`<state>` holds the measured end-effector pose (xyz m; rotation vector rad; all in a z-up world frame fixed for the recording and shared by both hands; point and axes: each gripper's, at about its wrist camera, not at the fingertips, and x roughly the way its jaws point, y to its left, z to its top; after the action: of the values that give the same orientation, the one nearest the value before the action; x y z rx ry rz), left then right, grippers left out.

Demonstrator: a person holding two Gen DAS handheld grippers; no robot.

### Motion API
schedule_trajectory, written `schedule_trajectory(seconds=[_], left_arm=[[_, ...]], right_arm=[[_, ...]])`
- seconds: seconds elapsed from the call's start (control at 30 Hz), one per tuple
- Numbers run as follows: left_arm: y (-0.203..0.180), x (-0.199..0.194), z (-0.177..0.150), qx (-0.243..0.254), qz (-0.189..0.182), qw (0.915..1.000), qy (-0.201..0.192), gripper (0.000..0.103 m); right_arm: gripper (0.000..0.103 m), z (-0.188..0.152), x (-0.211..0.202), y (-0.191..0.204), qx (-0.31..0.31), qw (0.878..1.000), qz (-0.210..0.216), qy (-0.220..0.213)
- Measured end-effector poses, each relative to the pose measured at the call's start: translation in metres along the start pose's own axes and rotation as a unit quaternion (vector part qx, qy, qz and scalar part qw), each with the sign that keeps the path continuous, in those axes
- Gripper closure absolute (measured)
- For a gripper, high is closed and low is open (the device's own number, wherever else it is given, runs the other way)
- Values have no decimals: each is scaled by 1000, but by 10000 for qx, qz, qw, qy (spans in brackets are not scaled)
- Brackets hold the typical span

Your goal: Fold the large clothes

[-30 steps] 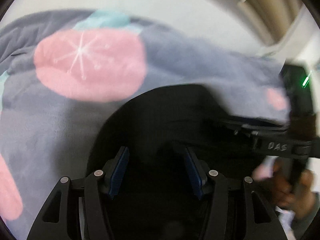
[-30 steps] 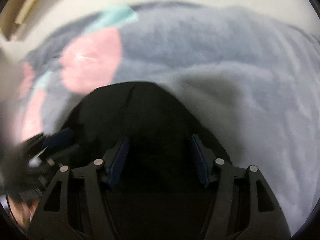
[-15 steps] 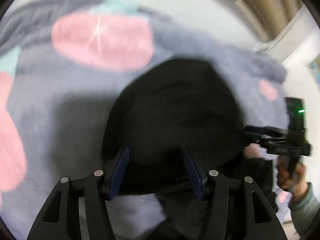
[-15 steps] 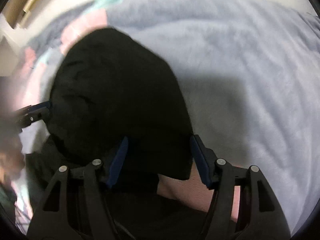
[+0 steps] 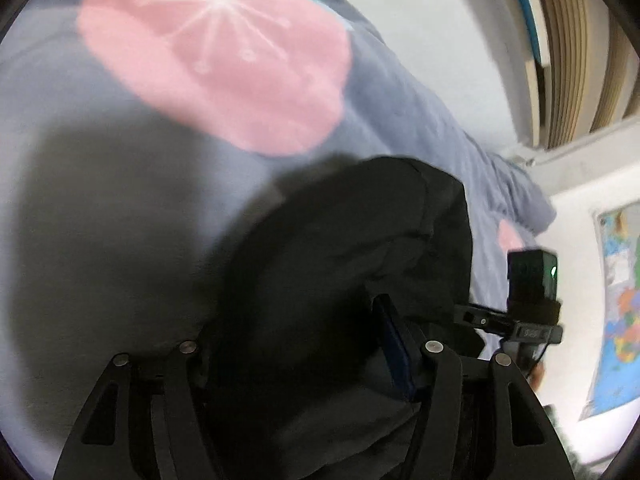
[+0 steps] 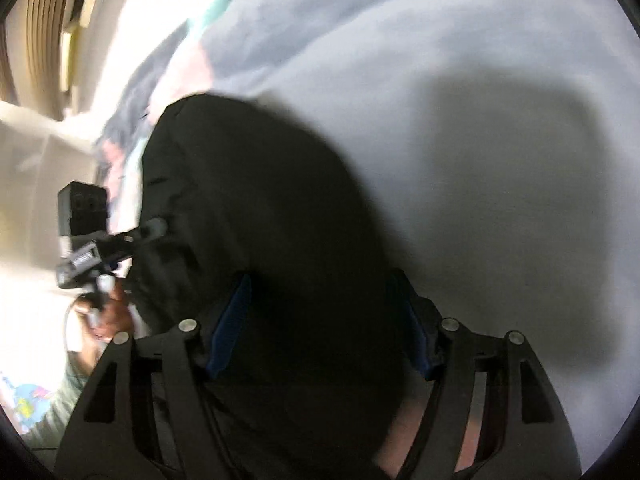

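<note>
A bulky black garment (image 5: 340, 240) lies bunched on a grey-blue blanket (image 5: 100, 160) with pink blobs. My left gripper (image 5: 296, 320) has the garment filling its gap and draped over its left finger. Its jaws are opening. The right gripper (image 5: 520, 320) shows at the garment's right side. In the right wrist view the black garment (image 6: 248, 184) fills the space between both blue pads of my right gripper (image 6: 320, 280), whose jaws are also opening. The left gripper (image 6: 92, 256), held by a hand (image 6: 108, 312), reaches into the garment's left side.
The blanket (image 6: 480, 80) spreads wide to the right of the garment, in shadow nearby. A big pink blob (image 5: 216, 52) marks it beyond the left gripper. A white wall (image 5: 420, 20), wooden slats (image 5: 572, 40) and a map poster (image 5: 620, 300) border the bed.
Both grippers have sunk toward the blanket with the black garment and rolled, so the views tilt. The garment, held higher half a second ago, now sits low on the blanket.
</note>
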<state>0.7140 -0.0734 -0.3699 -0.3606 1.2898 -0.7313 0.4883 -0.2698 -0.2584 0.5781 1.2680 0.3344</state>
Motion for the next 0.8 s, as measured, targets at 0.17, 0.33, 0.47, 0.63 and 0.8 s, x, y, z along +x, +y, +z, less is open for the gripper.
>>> schedule_trajectory(seconds=[0.17, 0.33, 0.47, 0.63, 0.8], left_arm=[[-14, -10, -9, 78, 357, 9992, -158, 55], [-62, -58, -40, 1067, 491, 9899, -790, 85], [-113, -122, -86, 1701, 435, 9768, -1222, 85], [-162, -198, -175, 2765, 734, 9475, -1428, 84], [-166, -223, -265, 3176, 1187, 9342, -1110, 80]], right_arm=[[47, -1, 4, 19, -199, 9986, -493, 4], [87, -31, -28, 70, -1113, 9870, -1034, -516], [89, -80, -75, 119, -1768, 9656, -1533, -1138], [92, -169, -129, 166, -2375, 9338, -2043, -1726], [89, -268, -141, 179, -2553, 9120, -2609, -1872]])
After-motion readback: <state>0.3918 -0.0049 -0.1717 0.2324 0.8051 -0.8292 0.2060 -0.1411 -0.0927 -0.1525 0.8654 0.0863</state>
